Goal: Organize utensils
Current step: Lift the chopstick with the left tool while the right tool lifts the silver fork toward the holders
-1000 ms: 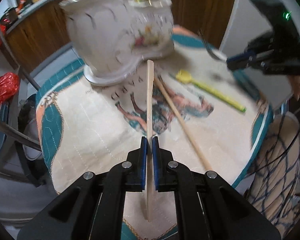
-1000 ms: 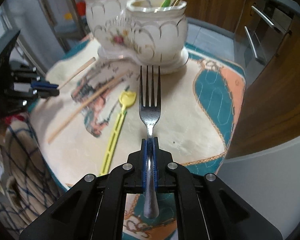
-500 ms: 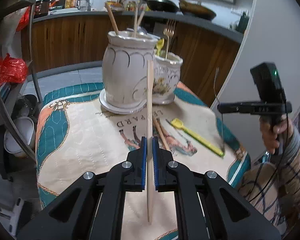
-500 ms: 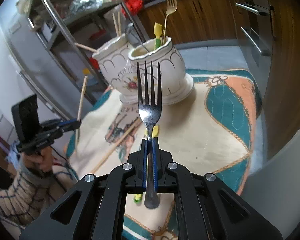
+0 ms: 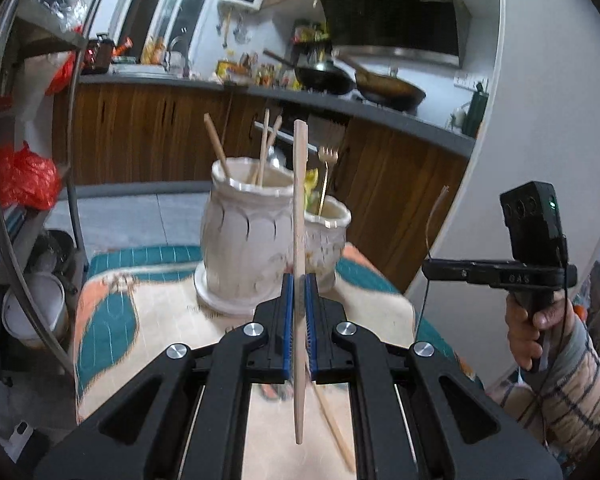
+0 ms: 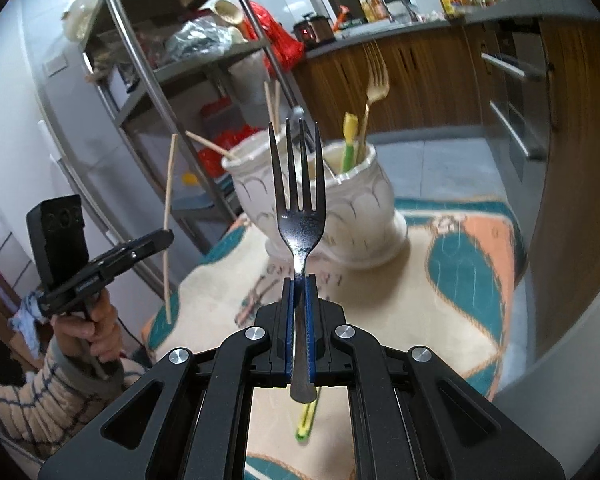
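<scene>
Two glazed white ceramic jars with scalloped ribbing stand touching each other on a round surface [image 5: 112, 320] covered by a quilted cloth in cream, teal and orange. The taller jar [image 5: 246, 236] holds pale wooden chopsticks; the shorter jar [image 6: 360, 208] holds a gold fork and a yellow-green plastic utensil.

The left claw [image 5: 299, 312] is clamped narrowly on a slim, smooth wooden chopstick [image 5: 300, 216], which stands nearly upright in front of the jars, both ends free of the blue ribbed pads. A second chopstick [image 5: 332, 424] lies on the cloth below. The right claw [image 6: 299, 316] is pinched tight on the handle of a shiny steel fork [image 6: 300, 200], tines pointing up before the shorter jar. A yellow-green utensil [image 6: 306, 420] lies on the cloth beneath it.

Compared with a second earlier, both claws have lifted and tilted up: the views then looked down on the cloth, and now the jars sit lower in view with the kitchen counter behind.
</scene>
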`<state>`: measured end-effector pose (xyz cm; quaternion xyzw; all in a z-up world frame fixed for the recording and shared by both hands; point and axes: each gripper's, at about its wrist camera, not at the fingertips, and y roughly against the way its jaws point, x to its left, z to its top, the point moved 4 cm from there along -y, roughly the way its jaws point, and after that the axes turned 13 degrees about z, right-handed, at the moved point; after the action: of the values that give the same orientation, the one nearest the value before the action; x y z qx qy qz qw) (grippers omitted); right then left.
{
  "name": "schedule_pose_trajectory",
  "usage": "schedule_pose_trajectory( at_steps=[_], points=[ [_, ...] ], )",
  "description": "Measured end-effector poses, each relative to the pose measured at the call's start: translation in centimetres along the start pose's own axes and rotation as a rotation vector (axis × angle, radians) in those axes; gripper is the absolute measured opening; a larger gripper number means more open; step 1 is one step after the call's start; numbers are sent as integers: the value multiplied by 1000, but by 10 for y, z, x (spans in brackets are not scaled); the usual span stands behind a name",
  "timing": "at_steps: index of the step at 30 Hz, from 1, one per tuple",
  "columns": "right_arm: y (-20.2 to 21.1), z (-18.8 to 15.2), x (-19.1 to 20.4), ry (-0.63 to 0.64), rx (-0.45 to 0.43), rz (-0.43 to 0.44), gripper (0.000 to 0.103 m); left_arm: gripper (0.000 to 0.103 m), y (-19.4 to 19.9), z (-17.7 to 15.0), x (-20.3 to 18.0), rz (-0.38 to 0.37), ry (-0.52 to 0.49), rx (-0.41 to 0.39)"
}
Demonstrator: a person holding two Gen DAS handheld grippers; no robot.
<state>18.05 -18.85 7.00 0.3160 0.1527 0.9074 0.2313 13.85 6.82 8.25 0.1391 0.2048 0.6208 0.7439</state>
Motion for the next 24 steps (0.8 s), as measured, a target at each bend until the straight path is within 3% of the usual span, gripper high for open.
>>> schedule_pose_trajectory(
  at_steps=[13, 24],
  points=[
    [-1, 53, 10, 72, -137, 20, 6, 5, -7, 62, -30, 80, 33, -268],
    [-5, 95, 9, 142, -218, 19, 6, 5, -37, 104, -30, 135, 64, -370]
  ],
)
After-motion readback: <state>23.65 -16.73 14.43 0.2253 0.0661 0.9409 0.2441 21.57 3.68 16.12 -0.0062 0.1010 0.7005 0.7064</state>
